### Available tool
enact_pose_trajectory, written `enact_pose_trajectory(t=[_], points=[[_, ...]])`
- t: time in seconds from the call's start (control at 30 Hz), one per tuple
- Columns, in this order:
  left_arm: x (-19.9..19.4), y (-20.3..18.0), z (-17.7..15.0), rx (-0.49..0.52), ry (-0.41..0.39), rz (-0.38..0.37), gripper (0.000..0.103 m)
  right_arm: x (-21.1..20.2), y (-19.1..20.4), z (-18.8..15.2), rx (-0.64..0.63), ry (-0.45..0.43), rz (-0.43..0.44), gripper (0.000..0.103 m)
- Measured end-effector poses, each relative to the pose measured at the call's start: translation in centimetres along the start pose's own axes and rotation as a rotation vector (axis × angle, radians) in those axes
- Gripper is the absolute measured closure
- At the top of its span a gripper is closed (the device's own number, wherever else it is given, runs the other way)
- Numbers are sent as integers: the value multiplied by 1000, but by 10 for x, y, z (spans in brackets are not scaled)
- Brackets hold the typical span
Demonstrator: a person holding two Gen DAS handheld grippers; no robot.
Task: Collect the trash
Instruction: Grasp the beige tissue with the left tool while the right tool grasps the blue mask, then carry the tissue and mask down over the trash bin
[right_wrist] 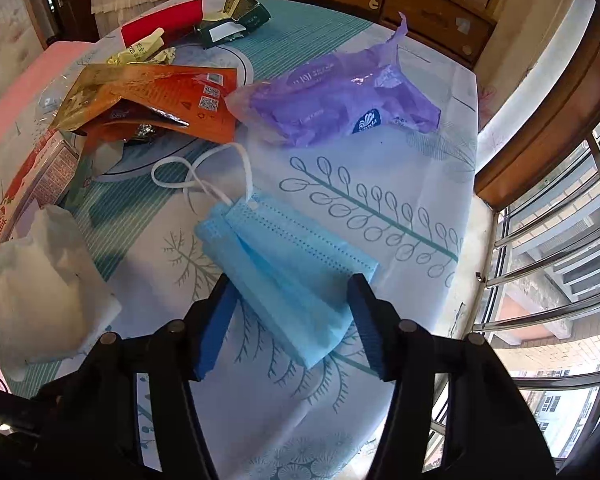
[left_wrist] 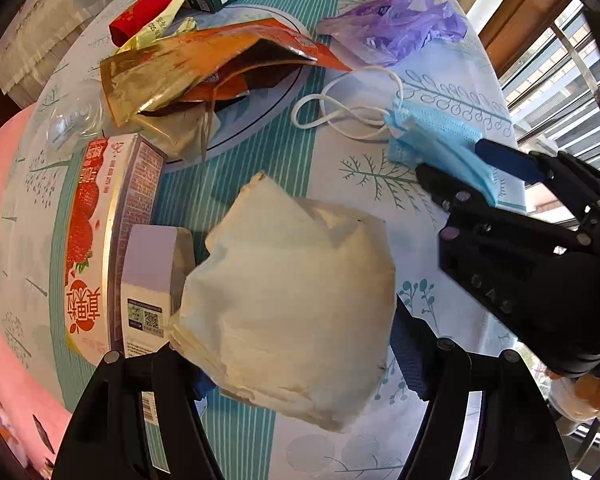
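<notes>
A blue face mask [right_wrist: 284,248] with white ear loops lies on the patterned tablecloth [right_wrist: 380,184]. My right gripper [right_wrist: 290,280] straddles its near end, one blue pad on each side, with gaps still showing, so it is open. In the left wrist view that same right gripper [left_wrist: 466,168] reaches in from the right over the mask [left_wrist: 432,132]. A crumpled white tissue [left_wrist: 292,272] sits between the fingers of my left gripper [left_wrist: 292,336], which stands wide and open around it. The tissue [right_wrist: 40,280] also shows at the left of the right wrist view.
An orange and gold foil pouch [left_wrist: 204,64], a purple plastic bag [right_wrist: 340,100], a strawberry carton [left_wrist: 96,220], a small white box [left_wrist: 152,280] and red and green packets [left_wrist: 156,4] lie around. The table's edge borders a window railing [right_wrist: 560,280] at right.
</notes>
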State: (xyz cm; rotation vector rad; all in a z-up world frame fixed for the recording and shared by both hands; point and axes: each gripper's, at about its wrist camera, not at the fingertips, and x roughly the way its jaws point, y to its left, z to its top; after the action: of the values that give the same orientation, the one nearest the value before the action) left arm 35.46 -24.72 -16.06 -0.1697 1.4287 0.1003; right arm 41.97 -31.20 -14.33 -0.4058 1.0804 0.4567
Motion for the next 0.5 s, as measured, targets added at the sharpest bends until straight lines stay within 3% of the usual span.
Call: enact_pose_trajectory(t=[0.1, 0.27, 0.5], points=[[9, -5, 2, -1, 6, -9, 46, -1, -2, 3, 4, -4, -10, 77], [10, -11, 5, 16, -10, -7, 75, -6, -16, 3, 74, 1, 15, 93], [-4, 3, 0, -17, -17, -118, 81, -24, -25, -9, 216, 32, 103, 97]])
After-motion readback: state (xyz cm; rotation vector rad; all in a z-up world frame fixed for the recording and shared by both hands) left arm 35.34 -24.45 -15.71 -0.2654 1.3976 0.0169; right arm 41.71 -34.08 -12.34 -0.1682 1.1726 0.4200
